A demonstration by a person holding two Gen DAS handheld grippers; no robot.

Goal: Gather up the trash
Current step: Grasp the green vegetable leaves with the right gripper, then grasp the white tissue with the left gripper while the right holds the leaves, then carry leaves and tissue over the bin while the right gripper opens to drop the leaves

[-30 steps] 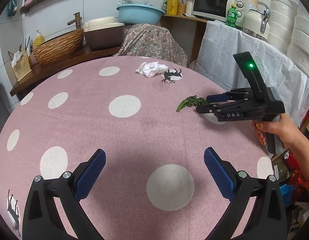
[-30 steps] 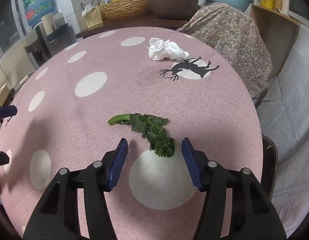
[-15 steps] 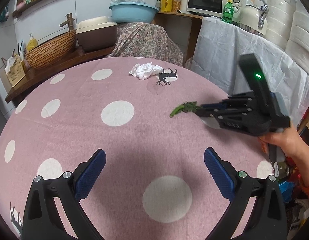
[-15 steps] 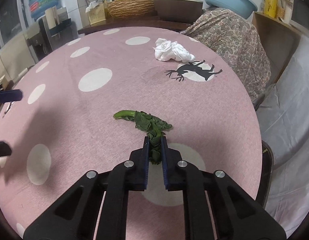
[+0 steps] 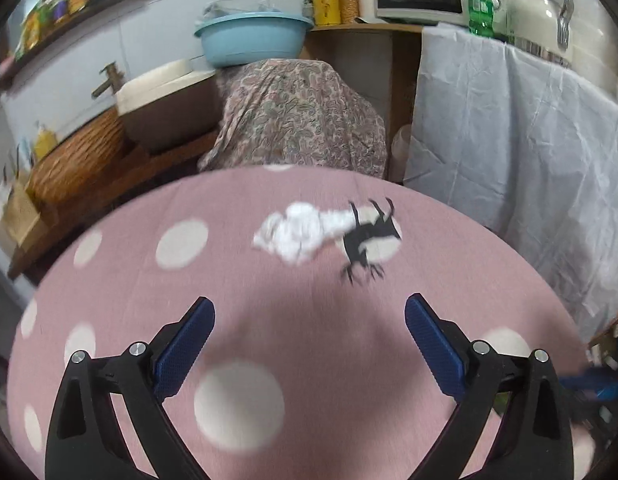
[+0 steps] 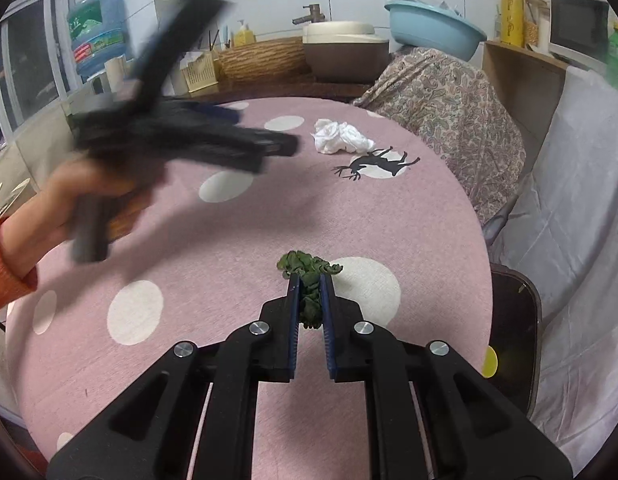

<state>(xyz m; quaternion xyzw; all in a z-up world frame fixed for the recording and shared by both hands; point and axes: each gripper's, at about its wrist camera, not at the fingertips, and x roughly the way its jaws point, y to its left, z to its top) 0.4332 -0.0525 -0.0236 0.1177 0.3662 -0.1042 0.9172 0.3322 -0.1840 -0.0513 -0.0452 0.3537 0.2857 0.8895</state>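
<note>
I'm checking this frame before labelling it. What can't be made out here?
- Left tool, right wrist view: motion-blurred, so its opening is unreadable there.
- Green scrap: its lower part is hidden between the right tool pads.
- Crumpled tissue, left wrist view: smeared by blur.
- Any trash bin: none visible.

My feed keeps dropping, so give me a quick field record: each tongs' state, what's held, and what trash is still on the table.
right tongs: shut on the green vegetable scrap, lifted above the table
left tongs: open, empty, pointed toward the crumpled white tissue
trash still on table: crumpled white tissue, beside the black deer print
table: round, pink cloth with white dots
bin: not in view
</note>
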